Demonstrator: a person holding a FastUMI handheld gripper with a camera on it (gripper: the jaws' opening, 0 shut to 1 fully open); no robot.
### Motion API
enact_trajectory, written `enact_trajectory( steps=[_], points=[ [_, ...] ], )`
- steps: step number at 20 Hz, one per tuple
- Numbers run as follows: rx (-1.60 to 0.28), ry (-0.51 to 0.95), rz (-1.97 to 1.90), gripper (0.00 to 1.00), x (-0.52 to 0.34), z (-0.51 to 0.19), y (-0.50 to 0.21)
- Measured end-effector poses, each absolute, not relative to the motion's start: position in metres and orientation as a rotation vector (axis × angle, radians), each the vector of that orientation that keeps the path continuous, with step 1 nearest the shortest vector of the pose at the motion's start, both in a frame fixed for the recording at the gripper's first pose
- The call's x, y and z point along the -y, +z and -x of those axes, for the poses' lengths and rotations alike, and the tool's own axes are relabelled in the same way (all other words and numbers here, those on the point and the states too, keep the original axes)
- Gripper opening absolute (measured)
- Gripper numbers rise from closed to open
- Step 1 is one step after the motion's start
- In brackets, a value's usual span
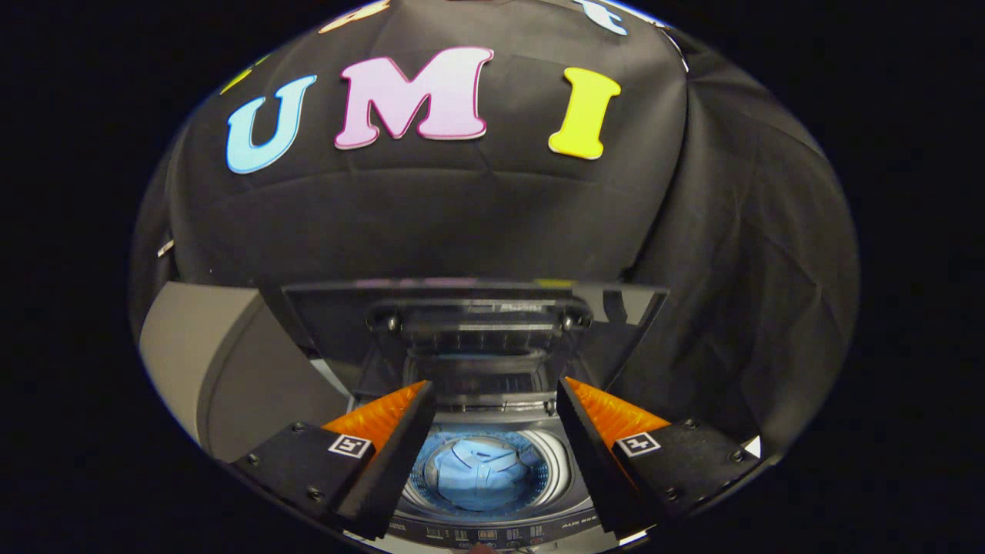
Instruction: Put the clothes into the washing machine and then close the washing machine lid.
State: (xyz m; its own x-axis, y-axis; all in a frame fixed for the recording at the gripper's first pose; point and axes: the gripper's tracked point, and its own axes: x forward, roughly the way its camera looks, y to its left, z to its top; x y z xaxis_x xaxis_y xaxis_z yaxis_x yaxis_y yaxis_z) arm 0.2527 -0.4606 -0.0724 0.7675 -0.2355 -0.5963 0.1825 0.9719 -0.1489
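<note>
The tongs (492, 400) hang open and empty above the grey top-loading washing machine (492, 531). Between the fingers, down in the drum, lies a crumpled light-blue garment (479, 475). Beyond them the dark glass lid (473, 315) stands upright.

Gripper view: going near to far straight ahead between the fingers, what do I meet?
Hand-held gripper, fingers open and holding nothing → control panel → drum with blue clothes inside → raised lid → black cloth wall.
</note>
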Motion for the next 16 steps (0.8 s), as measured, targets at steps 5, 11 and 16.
enact_trajectory(
  steps=[5,11,16],
  points=[
    [-0.601,-0.228,0.086,0.99,0.459,-0.282,-0.037],
    [-0.582,-0.205,0.085,0.99,0.459,-0.324,-0.026],
    [-0.623,-0.199,0.029,0.99,0.461,-0.353,-0.042]
  ],
)
